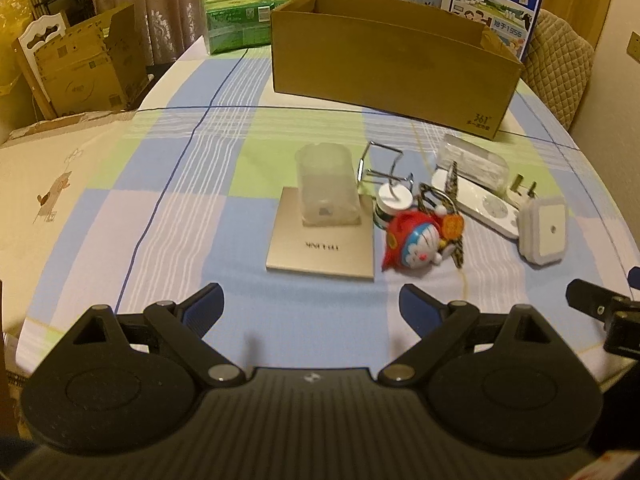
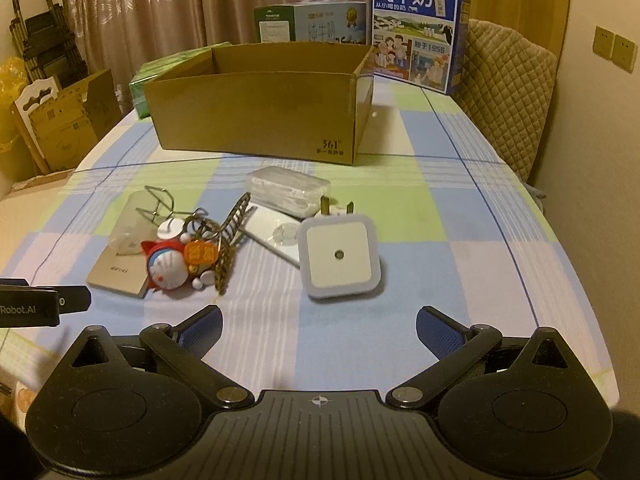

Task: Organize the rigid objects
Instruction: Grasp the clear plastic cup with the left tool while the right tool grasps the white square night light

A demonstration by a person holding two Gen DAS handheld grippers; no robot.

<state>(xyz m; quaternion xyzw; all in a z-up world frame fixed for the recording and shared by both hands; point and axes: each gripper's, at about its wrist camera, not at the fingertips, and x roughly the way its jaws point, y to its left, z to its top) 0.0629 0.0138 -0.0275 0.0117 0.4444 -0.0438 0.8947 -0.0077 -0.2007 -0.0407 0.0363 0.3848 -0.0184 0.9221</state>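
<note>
cardboard box (image 2: 256,114) matt | tablecloth (image 2: 440,240) woven | night light (image 2: 339,255) smooth plastic

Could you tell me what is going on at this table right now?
A person holds a gripper in each hand over a checked tablecloth; the left gripper and right gripper are both open and hold nothing. A cluster of small things waits in front: a night light, a cartoon keychain, a clear cup on a flat gold box. The cardboard box behind looks like the destination. Nothing is picked up yet.
</note>
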